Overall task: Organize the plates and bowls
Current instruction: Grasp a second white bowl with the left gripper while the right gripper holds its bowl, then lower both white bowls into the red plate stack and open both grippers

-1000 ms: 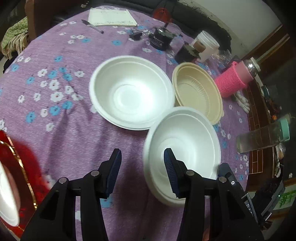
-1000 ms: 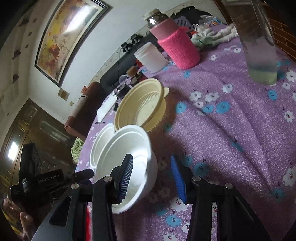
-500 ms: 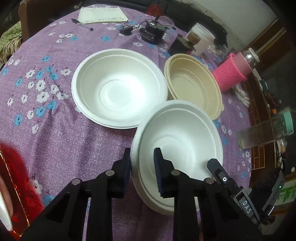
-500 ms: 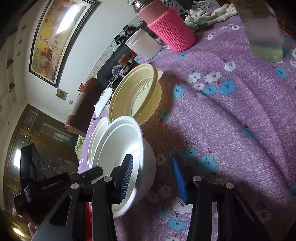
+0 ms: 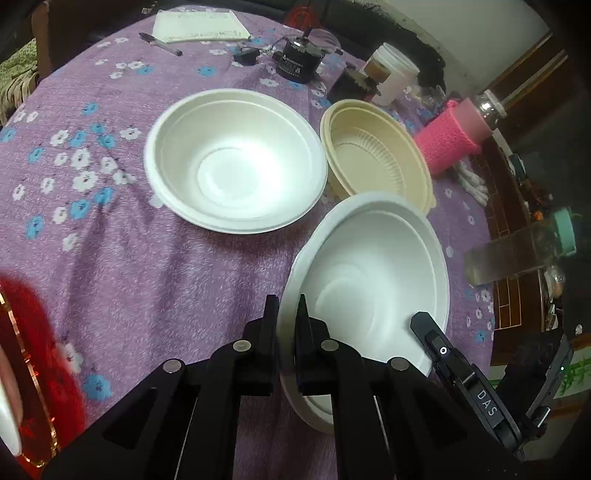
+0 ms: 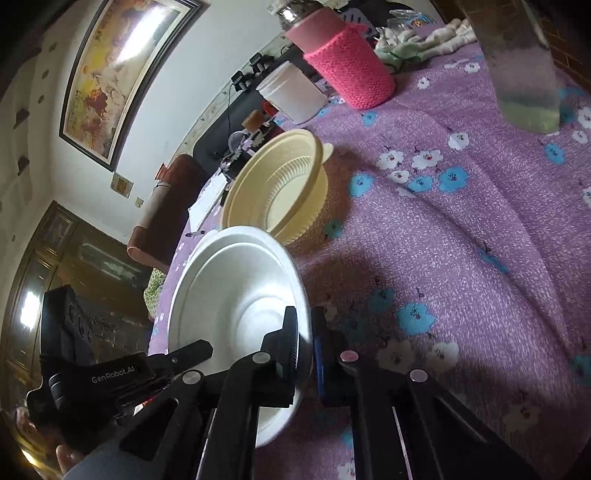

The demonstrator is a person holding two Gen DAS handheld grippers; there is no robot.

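Observation:
A white bowl [image 5: 373, 266] is tilted near me, held from both sides. My left gripper [image 5: 286, 325] is shut on its near-left rim. My right gripper [image 6: 304, 332] is shut on its opposite rim; the same bowl shows in the right wrist view [image 6: 236, 291]. A second white bowl [image 5: 236, 162] sits flat on the purple flowered tablecloth [image 5: 129, 258] further back. A beige ribbed bowl [image 5: 373, 158] stands to its right, also in the right wrist view [image 6: 280, 184].
A pink knit-sleeved bottle [image 5: 454, 136], a white tub [image 5: 395, 77], a clear water bottle [image 5: 517, 251], a black motor [image 5: 295, 61], a notepad [image 5: 199, 26] and pen ring the back and right. A red gold-rimmed plate [image 5: 22, 350] lies at the left edge.
Both grippers closed from open onto the near white bowl's rim, one each side. The bowl has tipped up and shifted slightly toward the right.

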